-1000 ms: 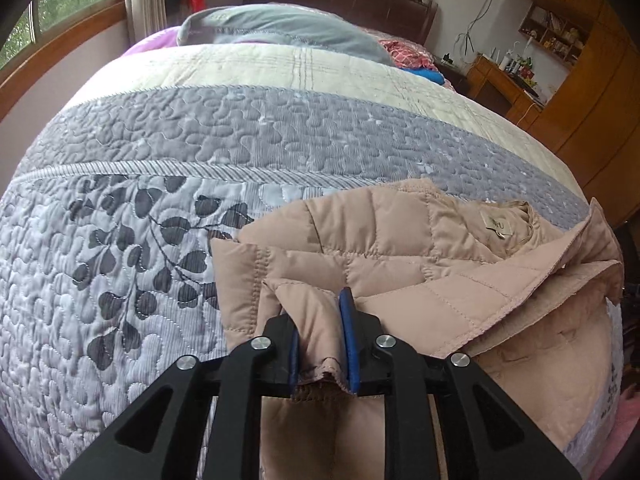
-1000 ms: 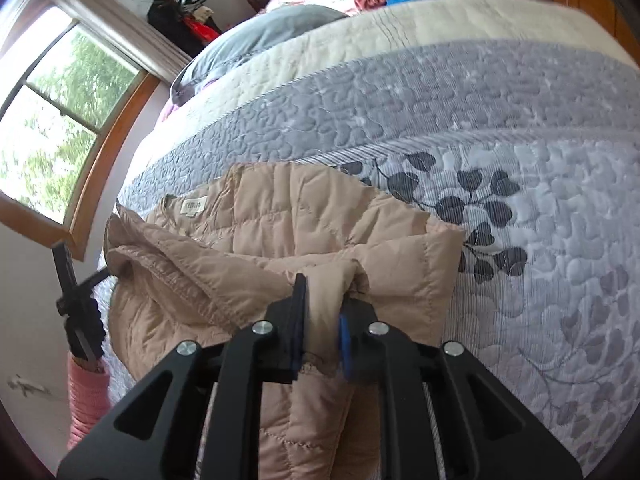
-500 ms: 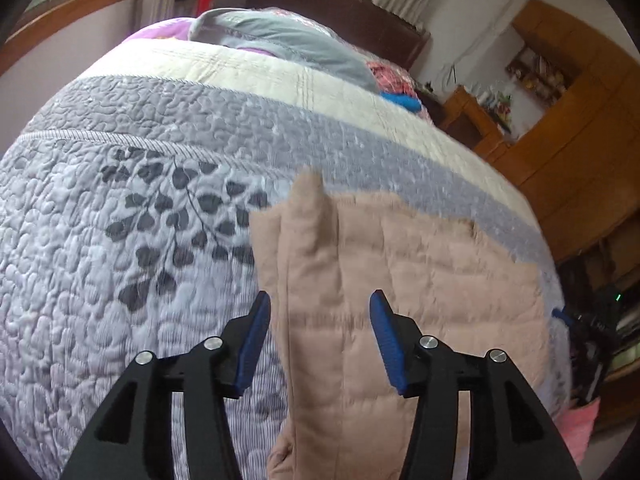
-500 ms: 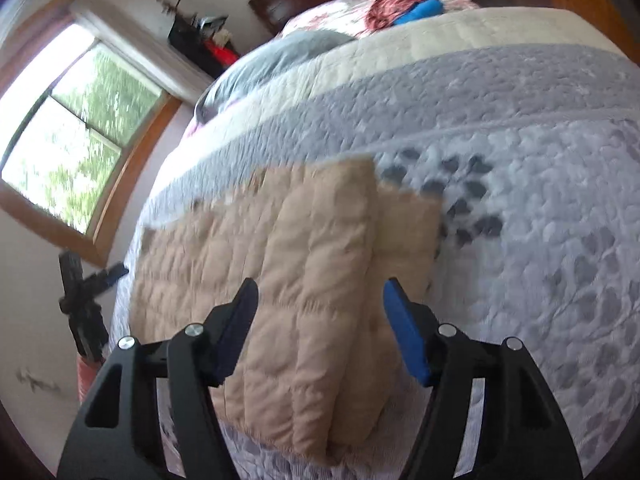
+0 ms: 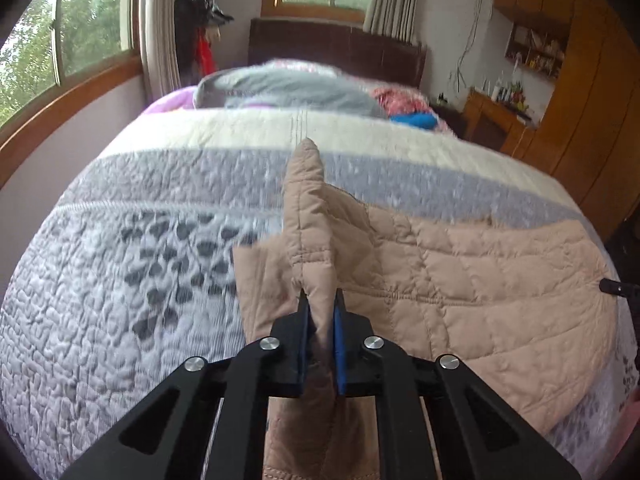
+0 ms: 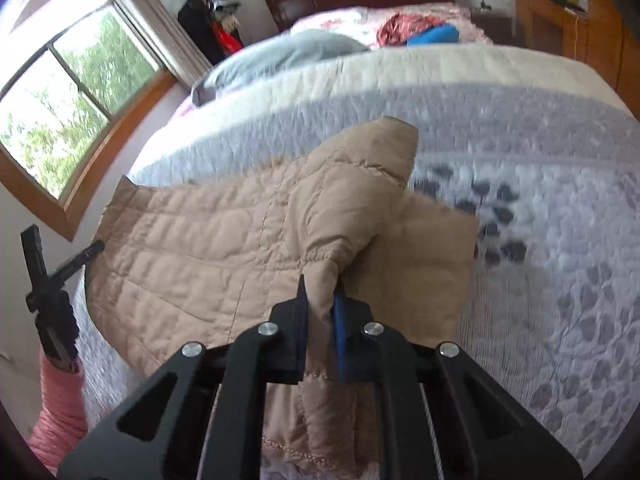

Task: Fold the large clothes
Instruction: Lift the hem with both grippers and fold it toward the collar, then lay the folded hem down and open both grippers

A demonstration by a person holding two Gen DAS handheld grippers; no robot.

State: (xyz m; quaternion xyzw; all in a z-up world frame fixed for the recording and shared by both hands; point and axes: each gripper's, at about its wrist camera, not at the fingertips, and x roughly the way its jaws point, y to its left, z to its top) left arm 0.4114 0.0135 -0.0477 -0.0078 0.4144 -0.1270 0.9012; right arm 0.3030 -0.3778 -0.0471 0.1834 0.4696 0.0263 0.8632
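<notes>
Both sets of jaws, spread half a second ago, are closing and now pinch the tan quilted jacket [image 5: 460, 280]; left gripper [image 5: 319, 320] and right gripper [image 6: 320, 312] raise its near edge off the bed [image 5: 120, 280]; another fold is likely beginning.

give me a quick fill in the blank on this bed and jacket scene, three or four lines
1. Both grippers pinch the tan ____.
2. The jacket lies on a quilt printed with dark ____.
3. The left gripper and the right gripper are both ____ on fabric.
4. Near the headboard lies a grey ____.

Missing words: jacket; leaves; shut; pillow
</notes>
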